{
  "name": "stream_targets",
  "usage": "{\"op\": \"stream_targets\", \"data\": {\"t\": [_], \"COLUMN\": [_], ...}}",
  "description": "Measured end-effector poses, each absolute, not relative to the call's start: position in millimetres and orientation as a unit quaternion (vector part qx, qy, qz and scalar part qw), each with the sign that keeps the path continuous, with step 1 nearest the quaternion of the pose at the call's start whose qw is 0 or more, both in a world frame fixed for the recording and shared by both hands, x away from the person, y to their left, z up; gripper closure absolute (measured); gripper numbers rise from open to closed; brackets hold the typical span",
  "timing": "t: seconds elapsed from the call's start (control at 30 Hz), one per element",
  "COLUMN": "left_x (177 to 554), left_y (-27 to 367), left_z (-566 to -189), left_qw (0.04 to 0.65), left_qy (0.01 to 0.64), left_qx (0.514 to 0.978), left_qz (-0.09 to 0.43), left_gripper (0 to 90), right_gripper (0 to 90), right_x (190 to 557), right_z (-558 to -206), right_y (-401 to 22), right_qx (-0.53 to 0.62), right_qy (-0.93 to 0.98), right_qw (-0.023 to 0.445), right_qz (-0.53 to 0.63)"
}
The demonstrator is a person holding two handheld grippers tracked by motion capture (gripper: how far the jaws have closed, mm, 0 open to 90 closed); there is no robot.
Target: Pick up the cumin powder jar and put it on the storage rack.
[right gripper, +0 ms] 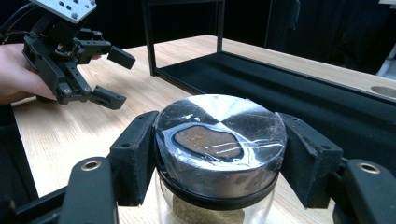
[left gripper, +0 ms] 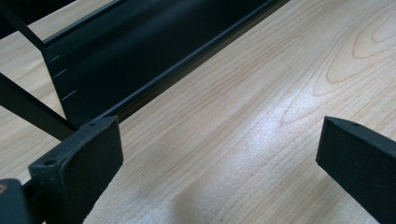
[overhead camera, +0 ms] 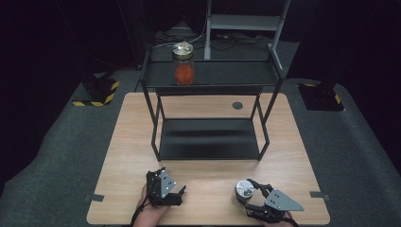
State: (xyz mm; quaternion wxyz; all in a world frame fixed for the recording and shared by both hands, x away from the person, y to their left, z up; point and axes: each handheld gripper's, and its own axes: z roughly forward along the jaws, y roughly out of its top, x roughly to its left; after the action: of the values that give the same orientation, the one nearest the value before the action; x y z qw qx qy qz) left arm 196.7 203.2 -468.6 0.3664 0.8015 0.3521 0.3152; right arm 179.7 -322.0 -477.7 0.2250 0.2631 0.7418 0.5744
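A glass jar (overhead camera: 244, 190) with a shiny metal lid (right gripper: 219, 135) stands on the wooden table (overhead camera: 127, 156) near its front right. My right gripper (overhead camera: 249, 195) is shut on it, one jaw pressed against each side of the lid. Brownish grainy contents show through the glass (right gripper: 205, 217) under the lid. My left gripper (overhead camera: 180, 194) rests at the front left, held by a hand (right gripper: 16, 70); it stands open over bare wood (left gripper: 219, 158). Its two fingers (right gripper: 120, 57) are spread apart in the right gripper view.
A black two-level metal rack (overhead camera: 227, 73) stands mid-table, its low shelf (overhead camera: 208, 137) bare. On the top level, at the left, stands a second jar (overhead camera: 183, 64) with orange contents. A round grommet (overhead camera: 237, 105) sits in the table behind the rack.
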Motion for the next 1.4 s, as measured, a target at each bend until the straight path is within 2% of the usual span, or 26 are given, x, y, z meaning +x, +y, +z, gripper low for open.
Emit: {"op": "stream_targets", "data": {"t": [0.57, 1.4], "left_x": [193.0, 194.5], "left_y": [200.1, 201.0], "left_z": [-470.4, -469.1], "left_qw": [0.363, 0.361], "left_qy": [0.338, 0.340], "left_qx": [0.805, 0.807], "left_qz": [0.326, 0.322], "left_gripper": [0.9, 0.9], "right_gripper": [34.1, 34.1], "right_x": [179.5, 174.0], "right_z": [-477.6, -469.2], "right_y": [-321.4, -347.0], "right_qx": [0.264, 0.314], "right_qy": [0.741, 0.692], "right_qw": [0.226, 0.283], "right_qz": [0.575, 0.585]}}
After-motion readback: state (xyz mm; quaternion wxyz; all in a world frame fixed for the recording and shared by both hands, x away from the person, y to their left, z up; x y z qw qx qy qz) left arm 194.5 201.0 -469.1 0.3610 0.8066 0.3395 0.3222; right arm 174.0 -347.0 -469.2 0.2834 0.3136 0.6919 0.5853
